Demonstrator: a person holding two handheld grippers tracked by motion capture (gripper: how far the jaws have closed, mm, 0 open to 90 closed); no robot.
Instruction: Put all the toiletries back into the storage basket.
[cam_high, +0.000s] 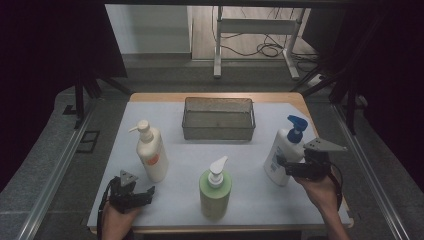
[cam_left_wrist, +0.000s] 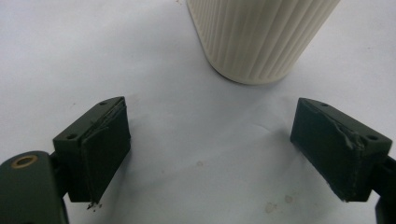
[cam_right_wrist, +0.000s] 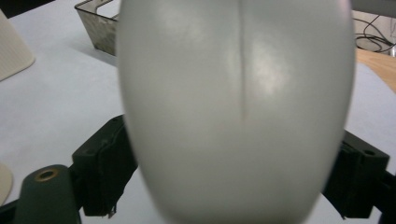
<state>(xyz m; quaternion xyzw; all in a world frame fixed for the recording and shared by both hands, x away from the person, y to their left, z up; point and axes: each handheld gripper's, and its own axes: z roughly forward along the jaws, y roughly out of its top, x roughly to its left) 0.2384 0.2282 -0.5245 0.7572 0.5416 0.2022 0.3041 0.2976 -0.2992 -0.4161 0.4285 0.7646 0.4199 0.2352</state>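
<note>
On the white table (cam_high: 250, 200), the right tool (cam_high: 286, 167) pinches a smooth white blue-pump bottle (cam_high: 281, 155); left tool (cam_left_wrist: 210, 154) spread.

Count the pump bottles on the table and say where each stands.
3. A cream bottle at the left near the left gripper, a green bottle front and centre, and a white bottle with a blue pump at the right, between the right gripper's jaws.
</note>
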